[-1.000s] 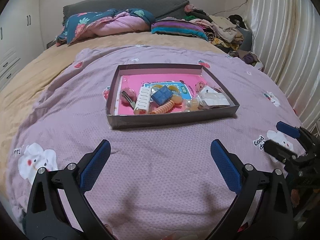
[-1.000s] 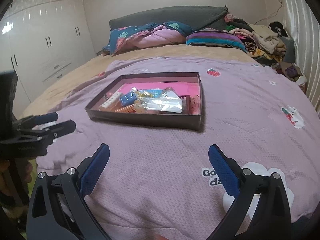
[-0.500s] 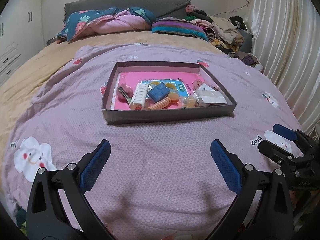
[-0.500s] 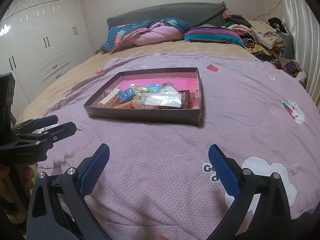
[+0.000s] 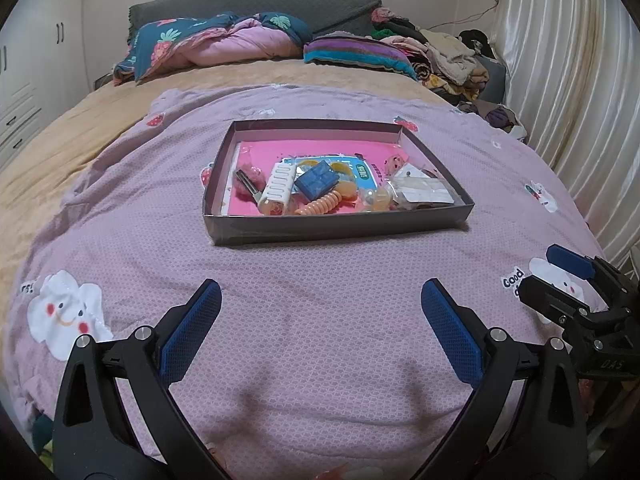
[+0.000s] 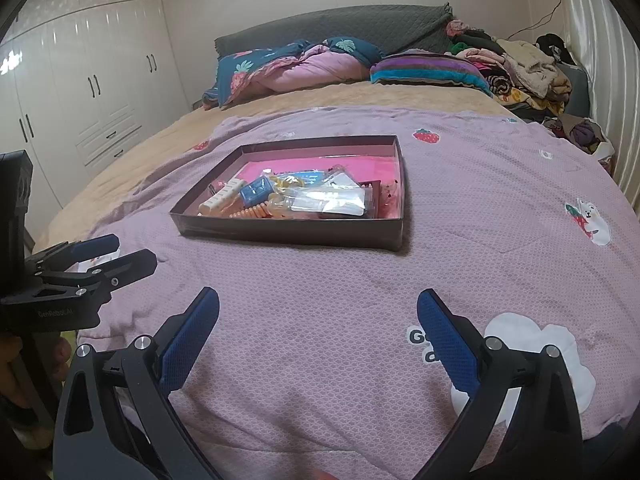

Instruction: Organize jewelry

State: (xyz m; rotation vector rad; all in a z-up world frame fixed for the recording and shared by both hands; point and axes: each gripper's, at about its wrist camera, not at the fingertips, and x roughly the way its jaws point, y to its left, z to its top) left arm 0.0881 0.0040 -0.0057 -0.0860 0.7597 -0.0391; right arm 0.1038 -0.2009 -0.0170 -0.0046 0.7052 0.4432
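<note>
Bedroom: white wardrobe (image 6: 80, 92) left, grey headboard (image 6: 332, 24), pleated curtain (image 5: 568, 80) right, cream walls.

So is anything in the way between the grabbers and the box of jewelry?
Nothing visible. Only bare purple blanket lies between the open left gripper, the open right gripper and the box; its low front wall faces them.

quilt (image 5: 320, 280) before box (image 5: 336, 232) bare | box wall fronts crowded trinkets (image 5: 320, 188)

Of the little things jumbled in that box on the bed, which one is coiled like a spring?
The orange spiral hair tie, lying near the front wall of the box. The white comb-like piece and blue square beside it are flat and uncoiled.
</note>
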